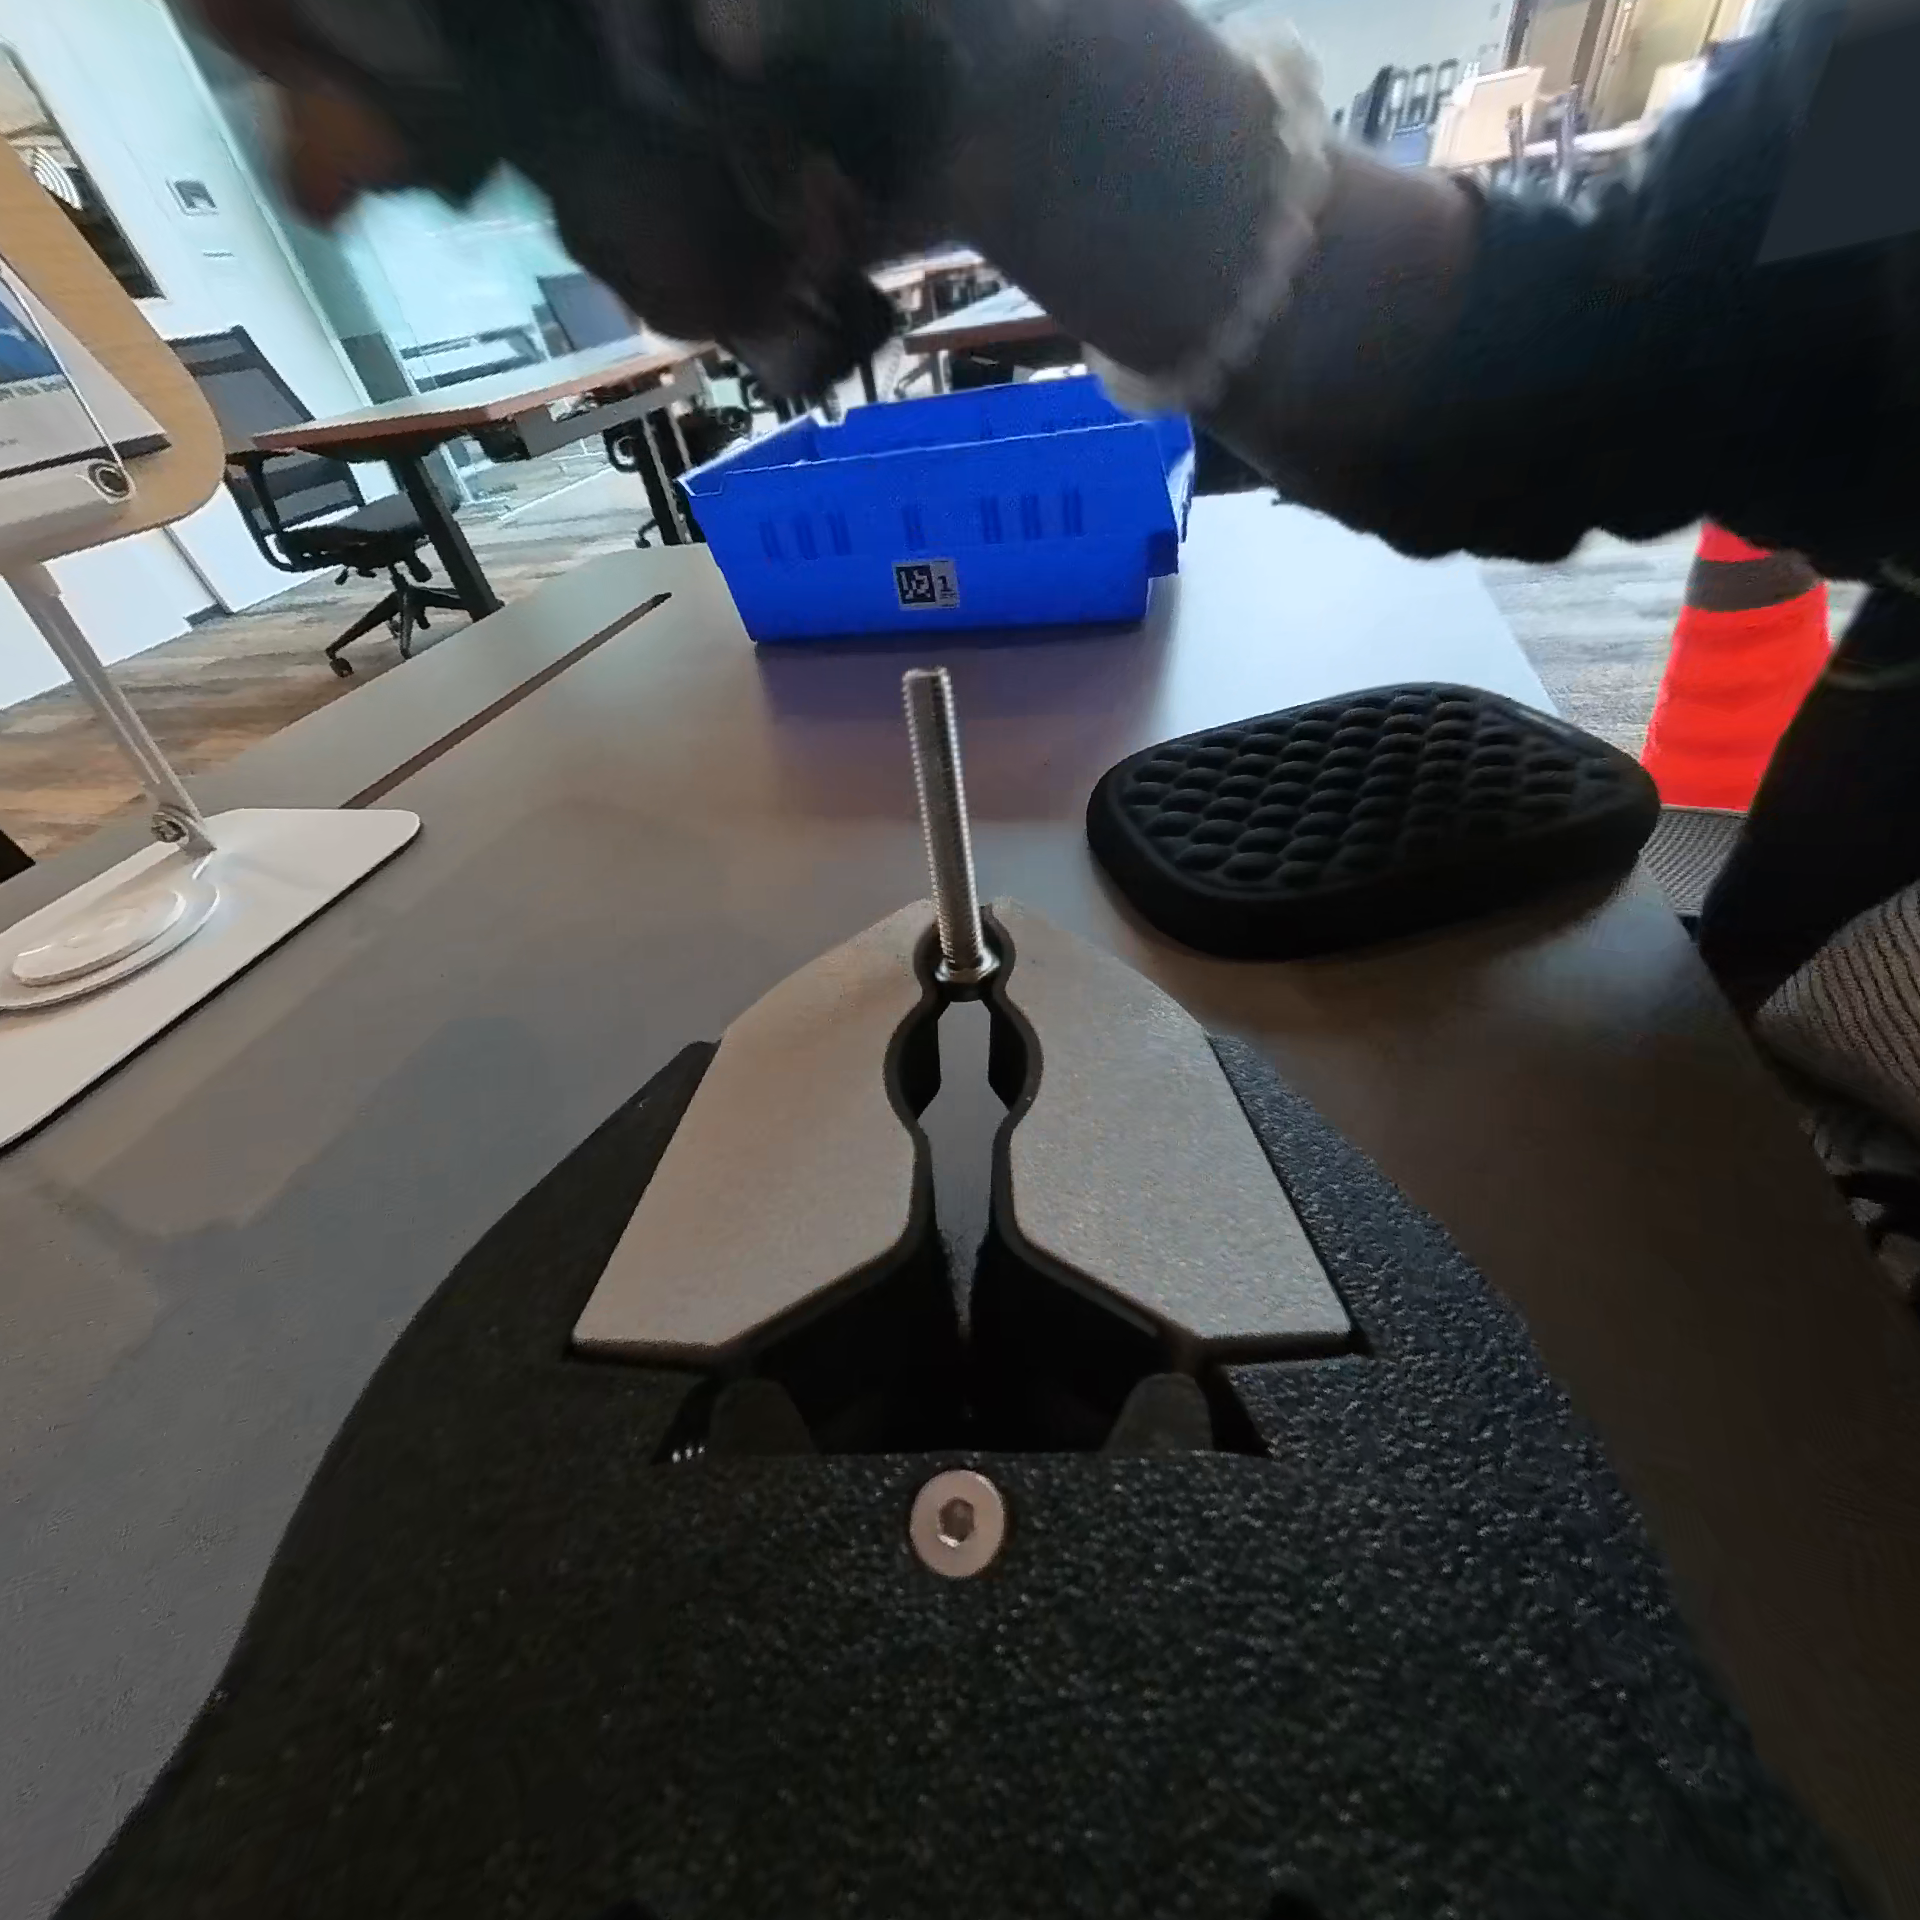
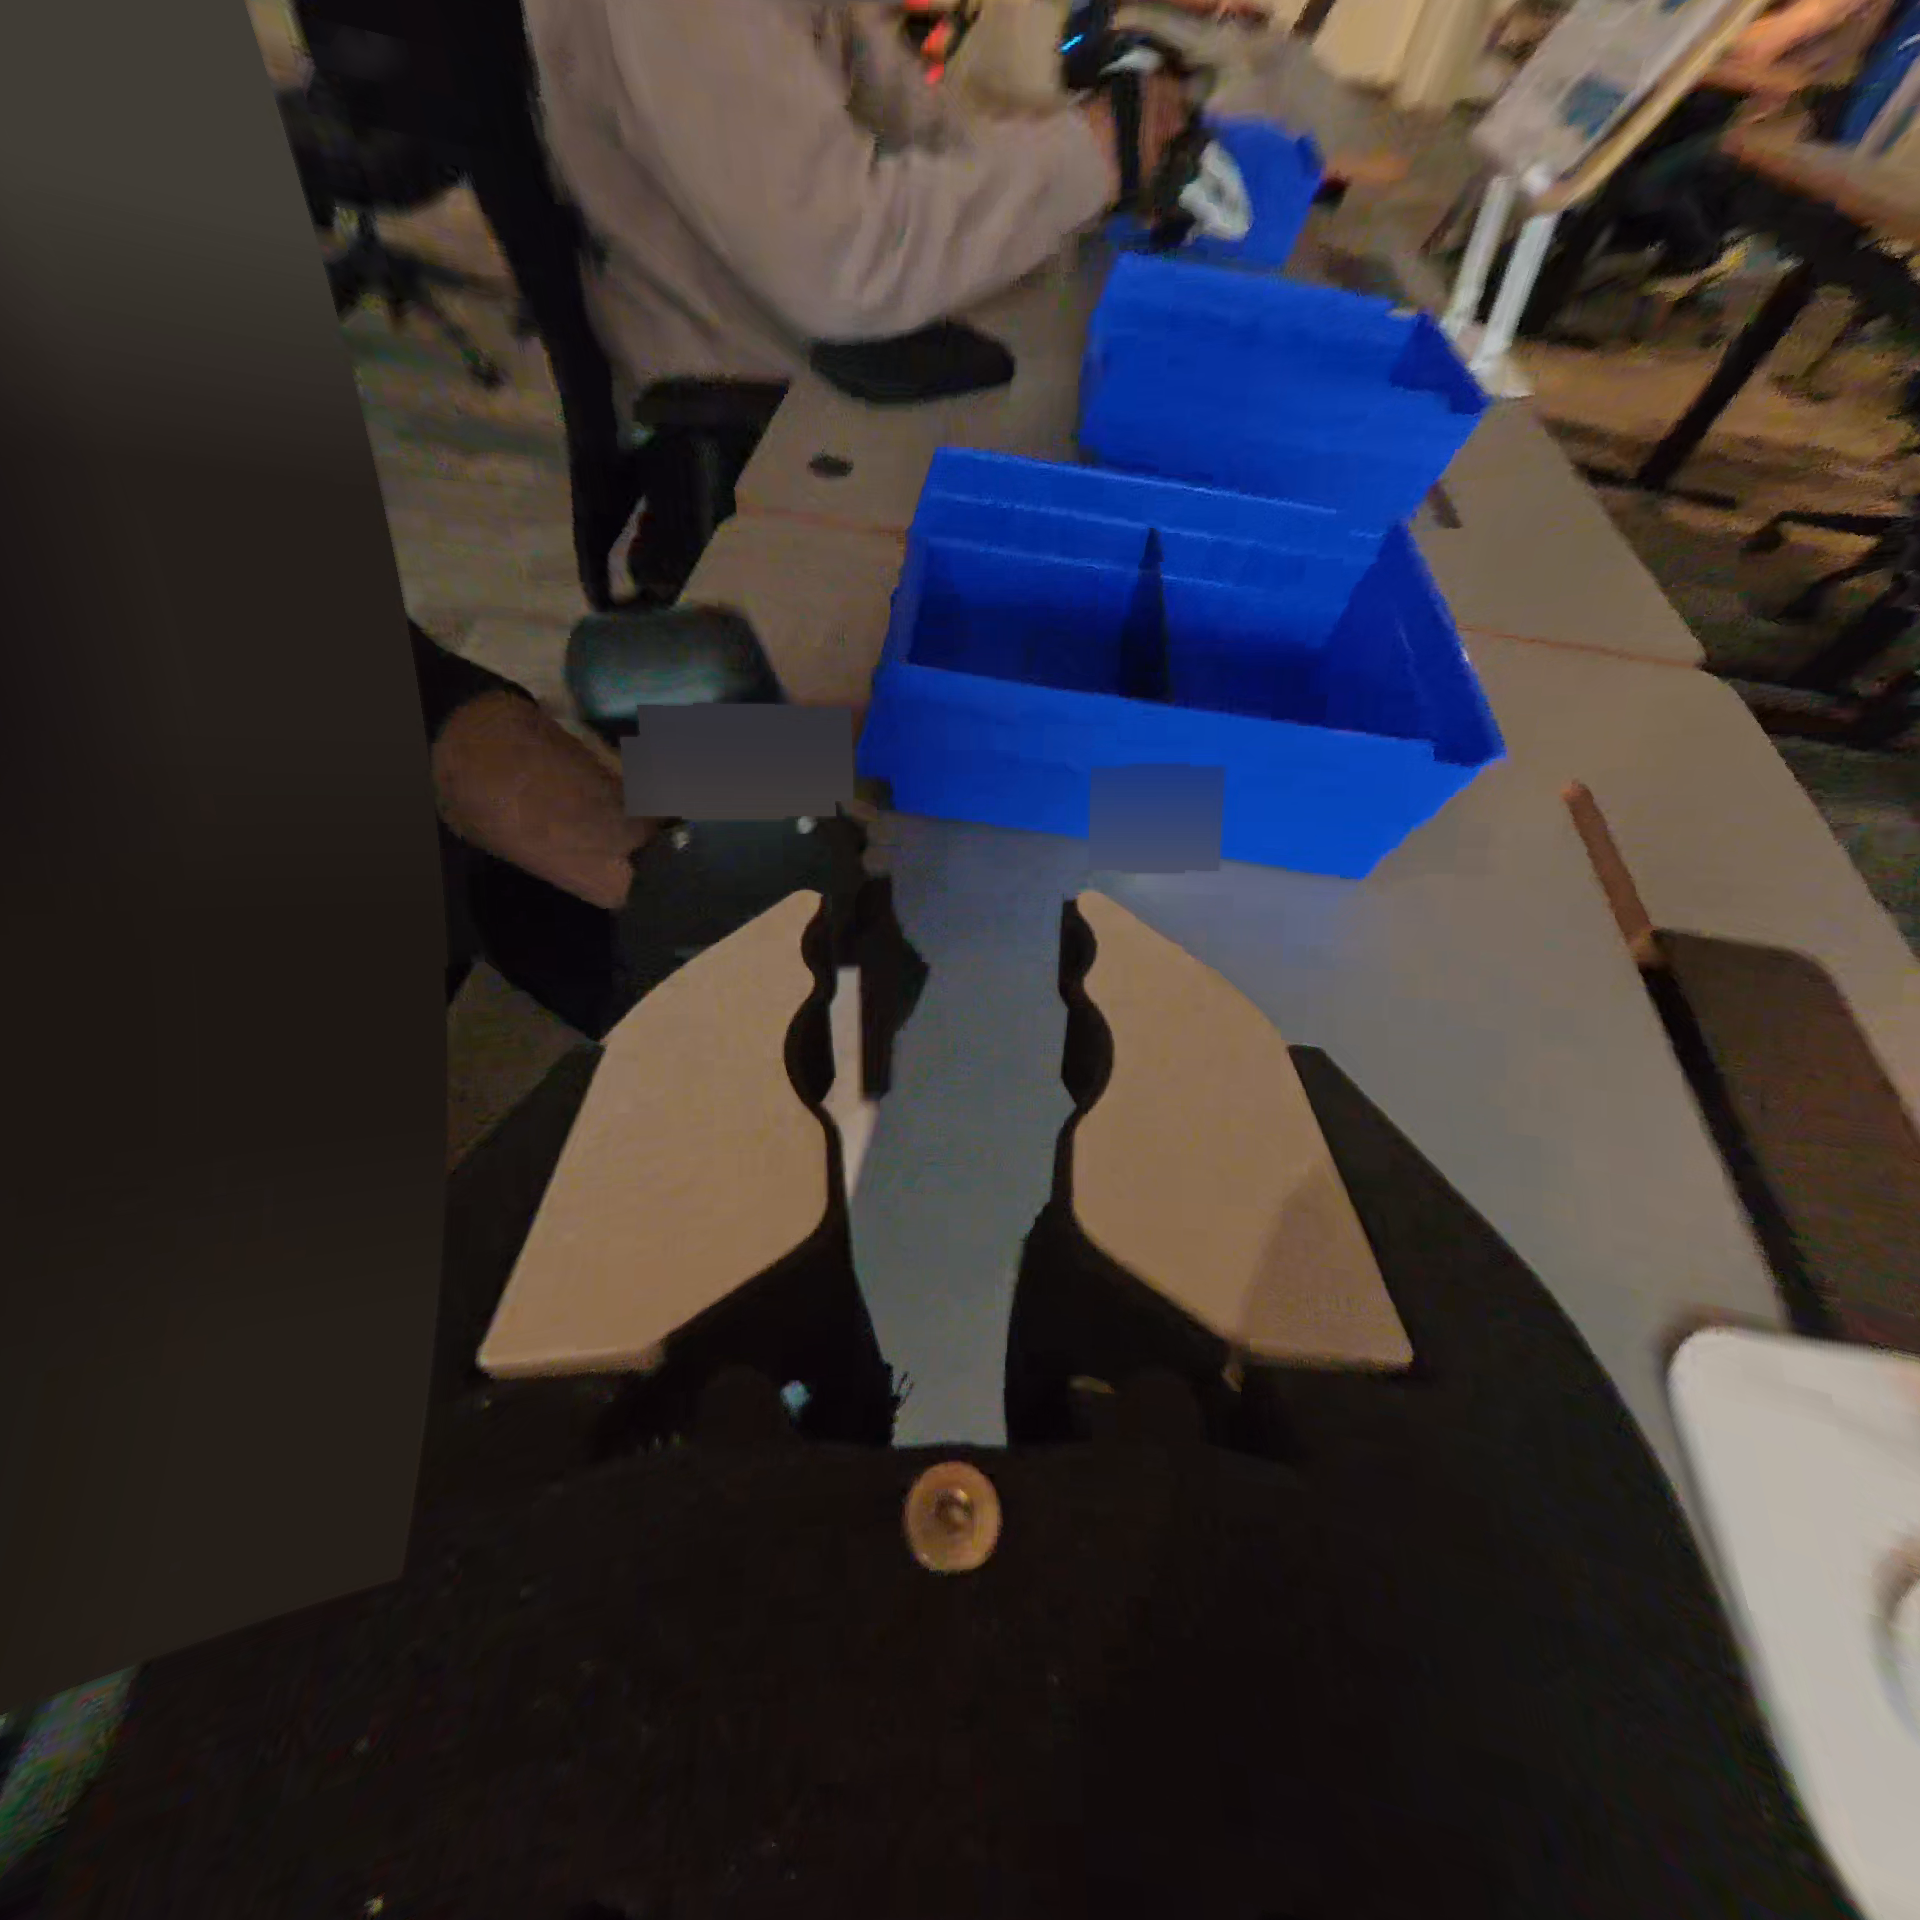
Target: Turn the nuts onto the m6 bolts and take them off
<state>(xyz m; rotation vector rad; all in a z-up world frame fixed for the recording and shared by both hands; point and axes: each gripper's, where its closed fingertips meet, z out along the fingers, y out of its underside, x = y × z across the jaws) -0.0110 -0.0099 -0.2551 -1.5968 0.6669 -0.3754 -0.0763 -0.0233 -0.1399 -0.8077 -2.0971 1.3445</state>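
Note:
My left gripper (image 1: 961, 961) is shut on the head end of a silver threaded bolt (image 1: 940, 810), which stands upright above the dark table (image 1: 520, 987). I see no nut on the bolt's thread. My right gripper (image 2: 951, 925) is open with only the table showing between its fingers; it hangs in front of a blue divided bin (image 2: 1039, 769). In the left wrist view the right gripper (image 1: 769, 208) is a dark blur high above the bolt. In the right wrist view a hand (image 2: 520, 800) holds the left gripper at the left.
The blue bin (image 1: 935, 540) sits behind the bolt, with a second blue bin (image 2: 1268, 384) beyond it. A black honeycomb pad (image 1: 1361, 810) lies to the right. A white stand base (image 1: 208, 883) is at the left. An orange cone (image 1: 1745, 665) stands past the table. Another person sits opposite. The gap from one gripper's tips to the other's is roughly 12 centimetres.

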